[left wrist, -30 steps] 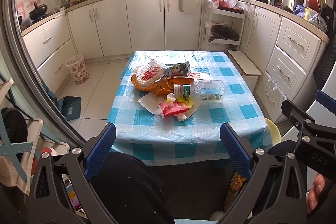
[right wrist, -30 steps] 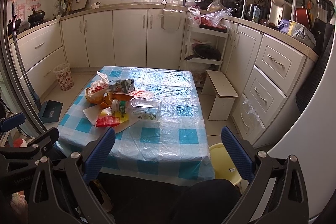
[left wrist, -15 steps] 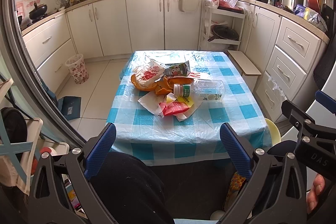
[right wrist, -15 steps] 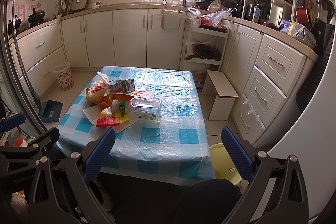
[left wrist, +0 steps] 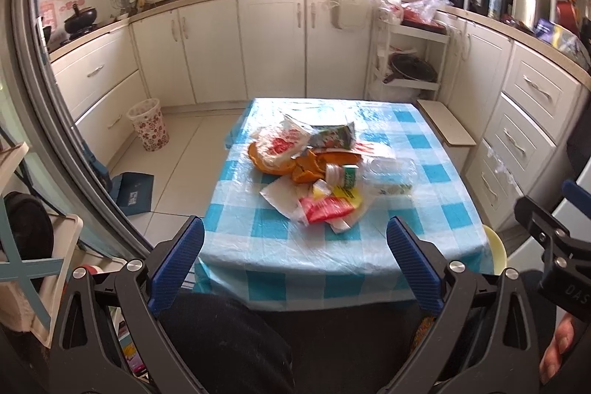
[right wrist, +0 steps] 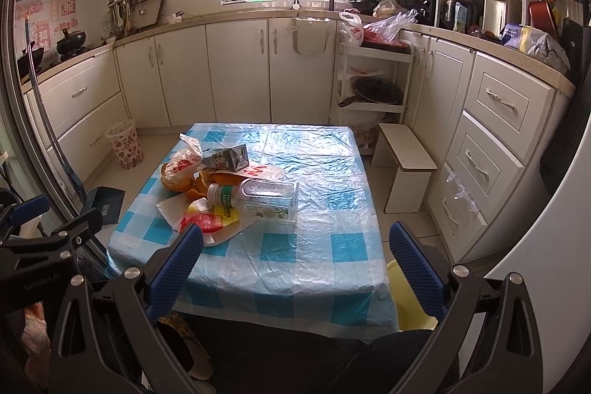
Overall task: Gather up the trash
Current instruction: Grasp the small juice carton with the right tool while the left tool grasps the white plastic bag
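A heap of trash lies on the blue-checked table (left wrist: pixel 436 220) (right wrist: pixel 332 246): a clear plastic bottle (left wrist: pixel 388 172) (right wrist: pixel 266 196) on its side, a crushed carton (left wrist: pixel 332 135) (right wrist: pixel 227 157), a white bag with red print (left wrist: pixel 280 144) (right wrist: pixel 183 165), orange peels (left wrist: pixel 306 168) (right wrist: pixel 218 181) and a red wrapper (left wrist: pixel 325 209) (right wrist: pixel 203 220). My left gripper (left wrist: pixel 295 261) is open, held back from the table's near edge. My right gripper (right wrist: pixel 295 264) is open too, nothing between its fingers. Both hang above a dark-clothed lap.
A patterned waste basket (left wrist: pixel 146 124) (right wrist: pixel 125 144) stands on the floor at the left by the cabinets. A low white stool (right wrist: pixel 404 165) sits right of the table, a yellow stool (right wrist: pixel 406 298) near its front corner. A blue dustpan (left wrist: pixel 135 192) lies on the floor.
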`<state>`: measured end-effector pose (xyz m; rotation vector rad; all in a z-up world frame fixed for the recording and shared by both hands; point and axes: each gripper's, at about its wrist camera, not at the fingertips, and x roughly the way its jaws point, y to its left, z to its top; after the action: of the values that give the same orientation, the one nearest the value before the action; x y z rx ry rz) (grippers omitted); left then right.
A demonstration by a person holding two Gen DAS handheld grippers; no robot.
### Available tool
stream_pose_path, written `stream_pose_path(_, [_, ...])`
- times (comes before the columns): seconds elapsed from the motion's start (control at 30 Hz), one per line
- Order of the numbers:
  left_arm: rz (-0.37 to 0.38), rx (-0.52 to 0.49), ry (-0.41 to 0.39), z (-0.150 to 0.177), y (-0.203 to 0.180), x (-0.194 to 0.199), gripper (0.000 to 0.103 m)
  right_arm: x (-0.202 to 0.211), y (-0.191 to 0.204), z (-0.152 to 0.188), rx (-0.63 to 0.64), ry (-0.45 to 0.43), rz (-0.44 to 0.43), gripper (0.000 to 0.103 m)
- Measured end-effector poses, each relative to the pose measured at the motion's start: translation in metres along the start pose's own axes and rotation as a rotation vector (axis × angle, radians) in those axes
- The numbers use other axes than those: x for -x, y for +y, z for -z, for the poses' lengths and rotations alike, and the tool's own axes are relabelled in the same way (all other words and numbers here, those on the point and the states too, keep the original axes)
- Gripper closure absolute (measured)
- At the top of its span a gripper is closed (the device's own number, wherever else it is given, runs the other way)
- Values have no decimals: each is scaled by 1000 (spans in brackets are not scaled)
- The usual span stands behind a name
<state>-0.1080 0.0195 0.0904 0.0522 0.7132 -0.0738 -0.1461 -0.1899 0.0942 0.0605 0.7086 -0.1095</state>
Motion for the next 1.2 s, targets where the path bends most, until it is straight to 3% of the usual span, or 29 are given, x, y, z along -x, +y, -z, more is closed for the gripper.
stream_pose_path(0.47, [-1, 122, 137, -29, 43, -95, 8, -68, 6, -12, 34, 29, -86, 6])
stream_pose_path(0.83, [76, 108, 221, -75, 13, -208, 8, -146, 8, -35, 88, 42, -99, 6])
stream_pose_path(0.93, [73, 148, 243, -88, 8, -239, 8, -157, 5, -34, 59, 32, -129, 6])
stream_pose_path(1.2, [107, 384, 349, -102, 26, -319, 10, -179, -3, -33, 44, 57, -158, 6])
